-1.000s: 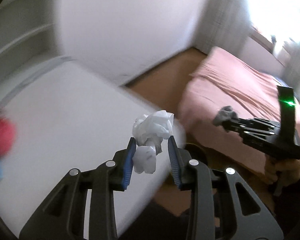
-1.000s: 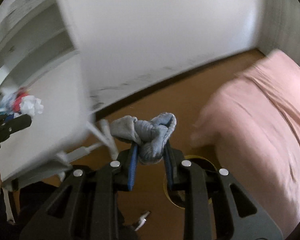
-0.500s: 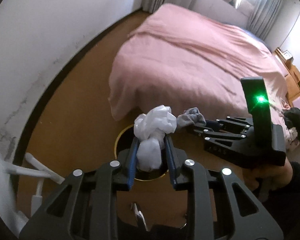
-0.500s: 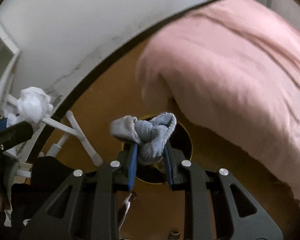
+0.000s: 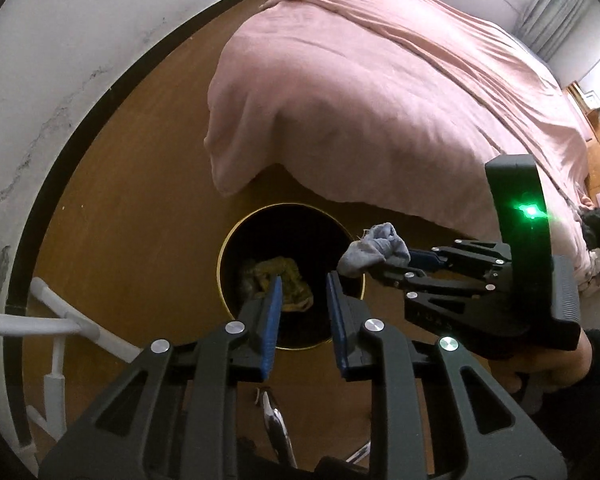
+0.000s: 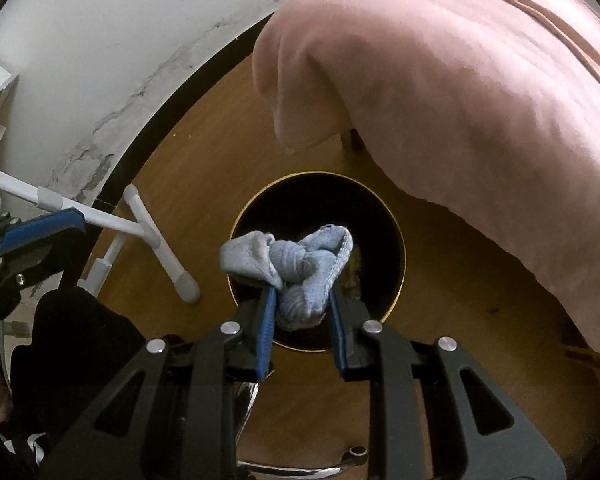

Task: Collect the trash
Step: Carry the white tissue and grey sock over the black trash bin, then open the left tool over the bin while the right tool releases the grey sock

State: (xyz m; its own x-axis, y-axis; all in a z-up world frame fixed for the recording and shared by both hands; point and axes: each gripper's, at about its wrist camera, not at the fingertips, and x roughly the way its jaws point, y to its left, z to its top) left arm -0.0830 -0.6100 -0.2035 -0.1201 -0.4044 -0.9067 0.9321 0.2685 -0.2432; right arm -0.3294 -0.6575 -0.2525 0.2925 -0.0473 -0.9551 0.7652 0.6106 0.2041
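Observation:
A round black bin with a gold rim stands on the wooden floor beside the bed. Crumpled trash lies in its bottom. My left gripper is open and empty above the bin's mouth. My right gripper is shut on a crumpled grey-blue cloth and holds it above the bin. In the left wrist view the right gripper comes in from the right with the cloth over the bin's right rim. The left gripper's blue pads show at the left edge of the right wrist view.
A bed with a pink cover overhangs just behind and right of the bin. A white wall with dark skirting curves along the left. White frame legs stand on the floor left of the bin.
Both grippers swung from the white desk down over the bin. The left gripper opened and the white crumpled paper it held is gone from it. The right keeps the cloth.

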